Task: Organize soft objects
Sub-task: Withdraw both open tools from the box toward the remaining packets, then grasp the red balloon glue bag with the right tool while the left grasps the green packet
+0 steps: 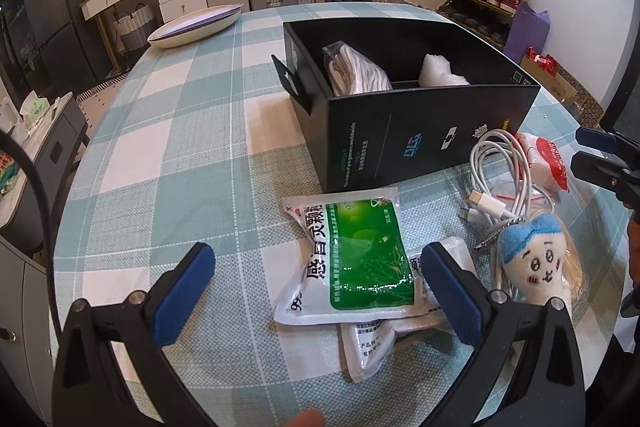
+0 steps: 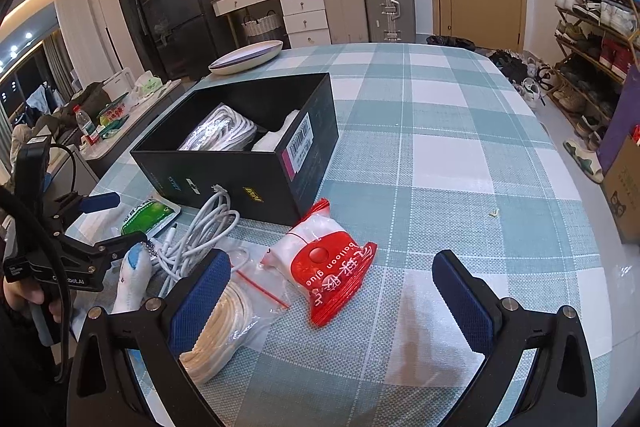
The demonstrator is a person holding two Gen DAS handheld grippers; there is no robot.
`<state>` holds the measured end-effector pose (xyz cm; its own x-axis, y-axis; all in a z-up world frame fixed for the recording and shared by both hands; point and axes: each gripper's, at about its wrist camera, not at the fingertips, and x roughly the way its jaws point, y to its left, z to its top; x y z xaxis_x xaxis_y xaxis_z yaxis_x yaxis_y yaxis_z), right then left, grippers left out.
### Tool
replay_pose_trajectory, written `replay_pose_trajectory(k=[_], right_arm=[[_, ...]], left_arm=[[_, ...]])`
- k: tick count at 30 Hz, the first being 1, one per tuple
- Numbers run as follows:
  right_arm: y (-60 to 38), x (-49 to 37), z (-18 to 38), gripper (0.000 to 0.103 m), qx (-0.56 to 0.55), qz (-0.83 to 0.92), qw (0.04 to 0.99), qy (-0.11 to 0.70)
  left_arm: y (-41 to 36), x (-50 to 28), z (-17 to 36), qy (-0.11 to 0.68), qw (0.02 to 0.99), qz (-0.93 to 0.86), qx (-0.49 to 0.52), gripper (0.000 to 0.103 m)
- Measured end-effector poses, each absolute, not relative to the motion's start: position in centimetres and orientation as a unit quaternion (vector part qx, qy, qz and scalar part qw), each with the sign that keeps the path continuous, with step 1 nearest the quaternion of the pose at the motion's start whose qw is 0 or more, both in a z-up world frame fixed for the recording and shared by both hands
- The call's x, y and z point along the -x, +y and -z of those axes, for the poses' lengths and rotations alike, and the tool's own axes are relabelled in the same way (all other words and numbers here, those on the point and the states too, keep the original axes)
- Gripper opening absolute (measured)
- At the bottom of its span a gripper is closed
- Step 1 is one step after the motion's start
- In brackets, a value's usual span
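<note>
2 stacked sachets, top one green and white, puffy.

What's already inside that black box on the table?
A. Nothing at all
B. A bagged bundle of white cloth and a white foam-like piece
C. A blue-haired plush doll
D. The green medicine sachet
B: the black box holds a bagged white bundle and a white foam-like piece; the other items lie outside on the tablecloth.
</note>
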<state>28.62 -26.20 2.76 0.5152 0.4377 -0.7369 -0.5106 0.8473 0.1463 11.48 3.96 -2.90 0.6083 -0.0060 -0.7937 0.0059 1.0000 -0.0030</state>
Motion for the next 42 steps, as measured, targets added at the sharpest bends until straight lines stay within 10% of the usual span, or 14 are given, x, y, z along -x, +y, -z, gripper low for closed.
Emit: replay_pose_trajectory(k=[21,36,42], right_arm=[[-24.0,-30.3,0.4,0.101,0.064,-0.225,0.856,0.461],[-23.7,-29.8,0.0,0.054,0.082,-0.248,0.857,0.444],[-24.2,-29.3,-0.6,0.052,0.078,-0.263,0.856,0.438]], left_arm=[[3.8,-11.8,3.2,0.452,0.892,0.002,-0.002,0.103],[3.7,-11.8,3.2,0.451,0.892,0.003,-0.007,0.103],[3.7,-11.7,3.2,0.451,0.893,0.004,-0.007,0.103]])
